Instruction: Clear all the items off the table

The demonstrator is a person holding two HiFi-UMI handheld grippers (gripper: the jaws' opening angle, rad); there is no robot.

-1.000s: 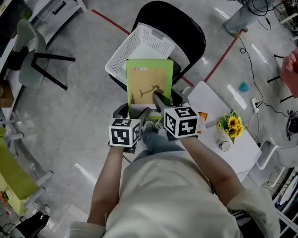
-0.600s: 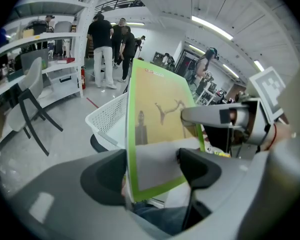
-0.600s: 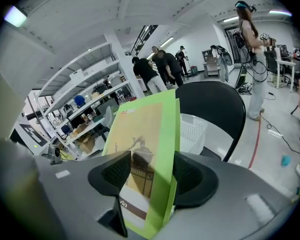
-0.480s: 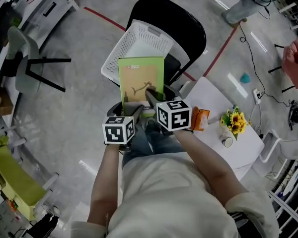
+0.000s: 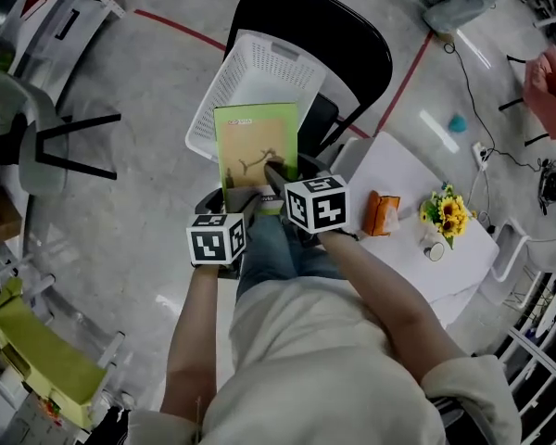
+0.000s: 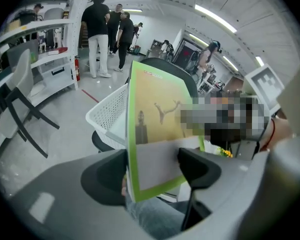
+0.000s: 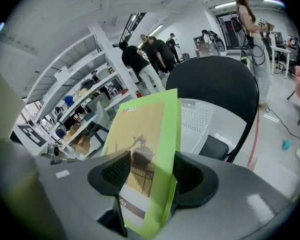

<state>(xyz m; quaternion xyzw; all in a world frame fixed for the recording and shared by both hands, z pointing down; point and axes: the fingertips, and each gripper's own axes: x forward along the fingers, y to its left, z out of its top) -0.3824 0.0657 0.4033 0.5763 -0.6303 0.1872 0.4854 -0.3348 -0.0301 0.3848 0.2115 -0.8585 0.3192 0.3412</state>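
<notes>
Book (image 5: 250, 142) lower corner behind right hand-held gripper (image 5: 274, 176), basket (image 5: 259, 68) near wall behind book (cover print illegible)

Glossy grey concrete floor (image 5: 120, 165) crossed by a red tape line (image 5: 176, 29); black round-backed chair (image 5: 352, 35); white metal shelving (image 7: 87, 84); ceiling strip lights (image 6: 215, 18).

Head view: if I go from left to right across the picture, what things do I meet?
Grey chair → white basket → orange packet → yellow flowers. The green book overlaps the basket, so I skip it.
</notes>
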